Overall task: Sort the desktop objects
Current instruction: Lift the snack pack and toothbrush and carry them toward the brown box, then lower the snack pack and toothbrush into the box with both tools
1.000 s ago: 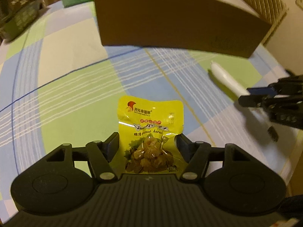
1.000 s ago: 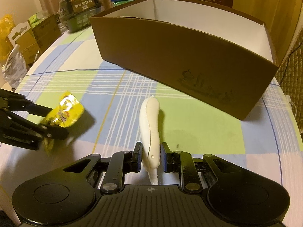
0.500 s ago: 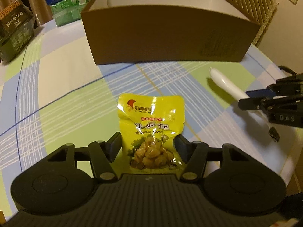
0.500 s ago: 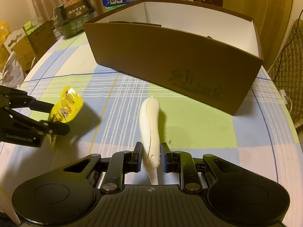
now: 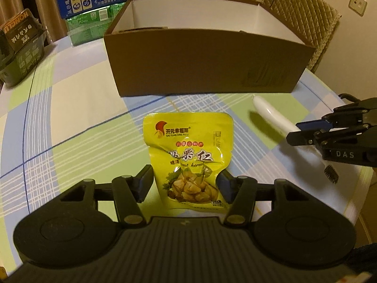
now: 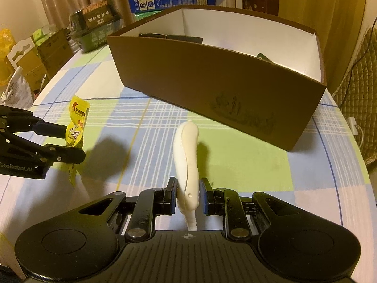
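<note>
- Carrying: left gripper (image 5: 185,182) pinches the yellow snack pouch (image 5: 188,158); right gripper (image 6: 187,197) clamps the white brush (image 6: 186,155).
- Next move, likely: lift both over the cardboard box (image 5: 207,63) wall and release.

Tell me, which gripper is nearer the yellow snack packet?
Left. The left gripper grips the packet; the right gripper holds the white brush off to the side.

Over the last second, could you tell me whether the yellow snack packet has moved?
Yes. The yellow snack packet, held in the left tool, has lifted off the tablecloth, casting a shadow beneath it, toward the cardboard box.
</note>
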Demonstrator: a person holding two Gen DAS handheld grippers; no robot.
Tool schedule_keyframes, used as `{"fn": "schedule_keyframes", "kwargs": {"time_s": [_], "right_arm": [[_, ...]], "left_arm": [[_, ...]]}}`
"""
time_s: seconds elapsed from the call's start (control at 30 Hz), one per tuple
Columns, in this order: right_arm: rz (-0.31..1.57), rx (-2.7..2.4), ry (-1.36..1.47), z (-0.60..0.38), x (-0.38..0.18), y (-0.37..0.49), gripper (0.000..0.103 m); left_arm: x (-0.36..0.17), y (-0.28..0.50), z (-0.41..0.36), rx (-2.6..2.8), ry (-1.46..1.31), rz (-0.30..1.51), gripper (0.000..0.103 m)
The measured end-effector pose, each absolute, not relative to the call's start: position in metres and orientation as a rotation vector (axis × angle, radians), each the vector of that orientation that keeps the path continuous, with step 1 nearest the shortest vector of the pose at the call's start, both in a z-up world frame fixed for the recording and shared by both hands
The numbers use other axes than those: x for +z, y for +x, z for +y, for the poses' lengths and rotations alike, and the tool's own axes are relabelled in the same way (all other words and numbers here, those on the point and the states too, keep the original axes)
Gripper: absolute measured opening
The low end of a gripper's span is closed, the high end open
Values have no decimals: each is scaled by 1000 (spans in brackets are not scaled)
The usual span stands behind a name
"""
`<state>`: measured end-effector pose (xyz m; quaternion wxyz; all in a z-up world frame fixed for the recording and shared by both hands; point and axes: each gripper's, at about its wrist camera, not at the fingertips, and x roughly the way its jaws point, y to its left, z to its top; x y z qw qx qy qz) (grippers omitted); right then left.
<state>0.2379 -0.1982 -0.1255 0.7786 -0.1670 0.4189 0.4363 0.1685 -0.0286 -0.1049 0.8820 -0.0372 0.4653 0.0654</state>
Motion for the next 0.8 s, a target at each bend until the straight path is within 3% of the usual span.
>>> {"fn": "schedule_keyframes", "kwargs": {"time_s": [0.8], "right_arm": [[803,984,-308,-195,-65,256,17]], "left_arm": [[-43,206,-37,88,-54,809,53]]}}
